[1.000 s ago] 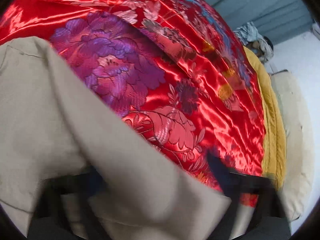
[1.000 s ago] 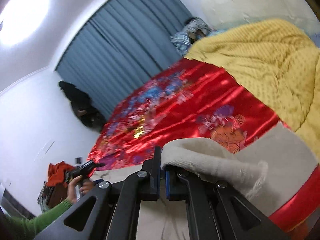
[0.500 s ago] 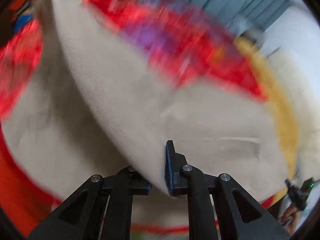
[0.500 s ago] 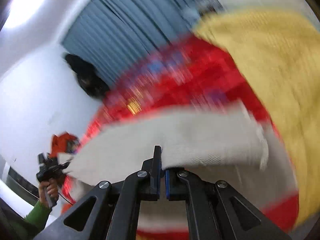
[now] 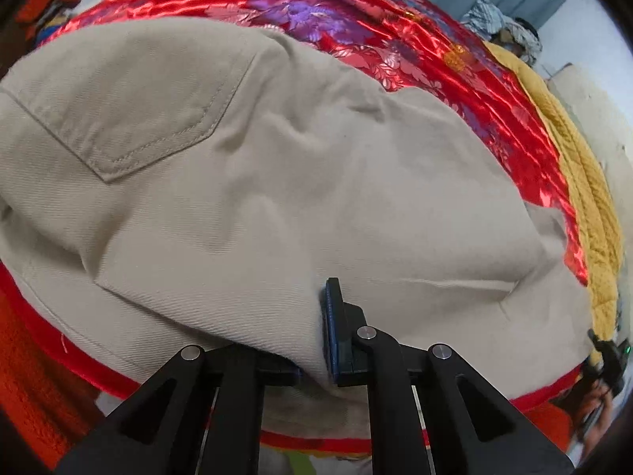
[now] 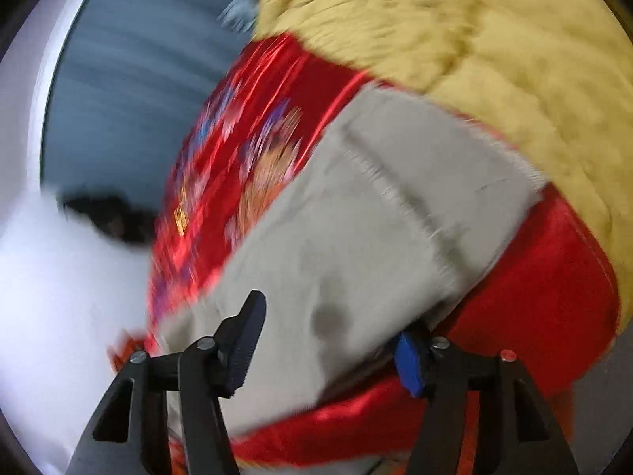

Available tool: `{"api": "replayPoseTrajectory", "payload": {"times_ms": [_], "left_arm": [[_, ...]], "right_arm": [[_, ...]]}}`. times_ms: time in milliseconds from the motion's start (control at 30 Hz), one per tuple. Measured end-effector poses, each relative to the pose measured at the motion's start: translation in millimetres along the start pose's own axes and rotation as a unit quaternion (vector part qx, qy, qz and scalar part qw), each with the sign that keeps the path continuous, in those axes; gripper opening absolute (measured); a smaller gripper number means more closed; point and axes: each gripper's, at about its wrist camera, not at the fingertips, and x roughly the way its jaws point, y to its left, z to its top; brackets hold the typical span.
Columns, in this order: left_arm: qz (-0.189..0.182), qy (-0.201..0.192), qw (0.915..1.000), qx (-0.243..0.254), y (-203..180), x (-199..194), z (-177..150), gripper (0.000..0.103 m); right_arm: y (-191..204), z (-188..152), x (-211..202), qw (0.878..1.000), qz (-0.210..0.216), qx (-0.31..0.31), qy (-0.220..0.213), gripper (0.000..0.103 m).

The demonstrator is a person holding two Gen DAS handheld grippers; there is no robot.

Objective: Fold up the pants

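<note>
Right tool point(image 6: 328, 352) now spread wide over beige pants point(image 6: 356, 237), left tool point(image 5: 312, 340) still pinching pants fold

no readable text, no labels, no brand marks, no numbers in either view

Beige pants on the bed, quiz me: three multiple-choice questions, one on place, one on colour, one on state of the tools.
1. The pants lie on:
A. red floral bedspread
B. wooden floor
C. white desk

2. The blanket beside them is:
A. green
B. mustard yellow
C. black

3. The right tool is:
A. open
B. shut on a sock
C. out of view

A: red satin shows around the fabric.
B: yellow fills the right wrist view's top.
A: its fingers stand wide apart, while the left tool pinches the pants.
</note>
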Motion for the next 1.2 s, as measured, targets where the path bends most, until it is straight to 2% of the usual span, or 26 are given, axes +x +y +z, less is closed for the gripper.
{"api": "replayPoseTrajectory", "payload": {"times_ms": [33,67,133,233,300,400,467,533,633,700,733,833,900,1033,1133,1200], "left_arm": [[0.000,-0.002,1.0000,0.002,-1,-1,0,0.008],[-0.001,-0.004,1.0000,0.002,0,-6,-2,0.008],[-0.002,-0.014,0.9999,0.004,-4,-13,-2,0.008],[-0.004,-0.023,0.9989,0.039,-23,-17,-12,0.010],[-0.006,-0.006,0.9979,0.065,-35,-6,-20,0.012],[0.026,-0.014,0.9949,0.097,-52,4,-33,0.012],[0.036,-0.015,0.9929,0.112,-56,3,-34,0.012],[0.035,-0.009,0.9925,0.117,-56,2,-32,0.012],[0.050,0.007,0.9896,0.135,-57,-10,-35,0.022],[0.073,0.010,0.9852,0.155,-56,-32,-46,0.044],[0.082,0.000,0.9831,0.163,-57,-49,-52,0.046],[0.055,-0.044,0.9825,0.173,-72,-86,-49,0.049],[0.034,-0.074,0.9791,0.186,-97,-93,-35,0.061],[0.004,-0.123,0.9672,0.222,-156,-62,-10,0.065],[-0.004,-0.113,0.9593,0.259,-198,-13,-4,0.065],[0.017,-0.099,0.9491,0.299,-219,20,-16,0.065]], "right_arm": [[0,7,1,1.000,-0.022,-0.003,0.002,0.002],[5,10,0,0.999,-0.040,-0.022,0.002,0.003],[35,12,-7,0.990,-0.071,-0.119,-0.002,0.002],[72,8,-28,0.965,-0.104,-0.237,-0.045,0.002],[60,15,-30,0.949,-0.159,-0.266,-0.061,0.002],[15,27,-13,0.958,-0.187,-0.217,-0.025,0.002],[8,25,-7,0.955,-0.196,-0.222,-0.018,0.002],[13,27,-6,0.952,-0.202,-0.229,-0.028,0.002],[10,28,-6,0.951,-0.205,-0.229,-0.023,0.002],[10,27,-4,0.950,-0.207,-0.231,-0.022,0.002],[16,25,0,0.949,-0.210,-0.235,-0.022,0.002],[16,24,2,0.947,-0.214,-0.240,-0.020,0.002],[18,24,7,0.945,-0.217,-0.242,-0.019,0.002],[18,24,5,0.945,-0.218,-0.242,-0.020,0.002],[19,23,6,0.944,-0.220,-0.243,-0.020,0.002],[19,23,7,0.944,-0.221,-0.243,-0.020,0.002]]}}
